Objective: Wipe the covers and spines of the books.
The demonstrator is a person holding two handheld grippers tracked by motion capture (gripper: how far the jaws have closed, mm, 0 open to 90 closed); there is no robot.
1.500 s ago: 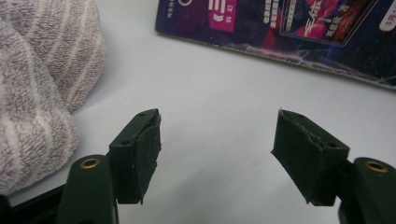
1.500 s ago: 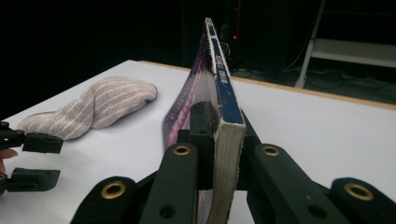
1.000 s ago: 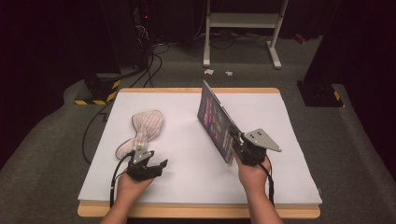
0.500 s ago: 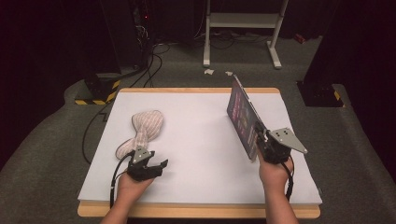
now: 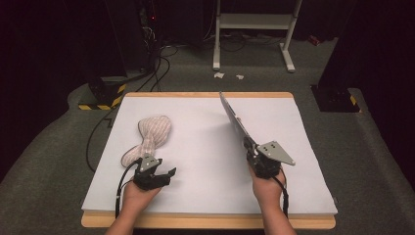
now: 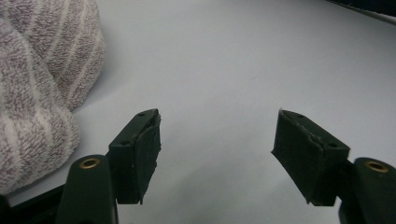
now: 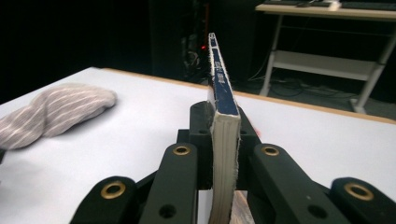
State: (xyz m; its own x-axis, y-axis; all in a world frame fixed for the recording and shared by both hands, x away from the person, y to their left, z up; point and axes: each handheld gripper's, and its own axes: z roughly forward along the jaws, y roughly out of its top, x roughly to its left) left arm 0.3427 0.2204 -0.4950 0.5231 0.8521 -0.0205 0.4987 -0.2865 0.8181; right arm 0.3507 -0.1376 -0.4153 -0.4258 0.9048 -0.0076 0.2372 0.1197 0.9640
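A striped pinkish-grey towel [image 5: 151, 134] lies bunched on the left of the white table [image 5: 195, 147]. My left gripper [image 5: 161, 171] rests on the table just in front of it, open, with nothing between its jaws; in the left gripper view the towel [image 6: 37, 84] sits left of my left gripper [image 6: 217, 149]. My right gripper [image 5: 250, 147] is shut on the lower edge of a thin book [image 5: 234, 120], which stands on edge above the right half of the table, slanting away. The right gripper view shows my right gripper [image 7: 223, 130] with both jaws pressed on the book [image 7: 220, 88]. The towel [image 7: 56, 112] lies far left.
The white sheet lies on a table with a wooden edge [image 5: 205, 221]. On the floor beyond are cables [image 5: 161, 54], a white metal frame [image 5: 254, 29] and a block with yellow-black stripes [image 5: 100, 95]. A dark box [image 5: 335, 98] sits off the right far corner.
My right hand has carried the book to the right and turned it until it is nearly edge-on, its cover no longer facing the camera. The left hand and the towel have stayed put.
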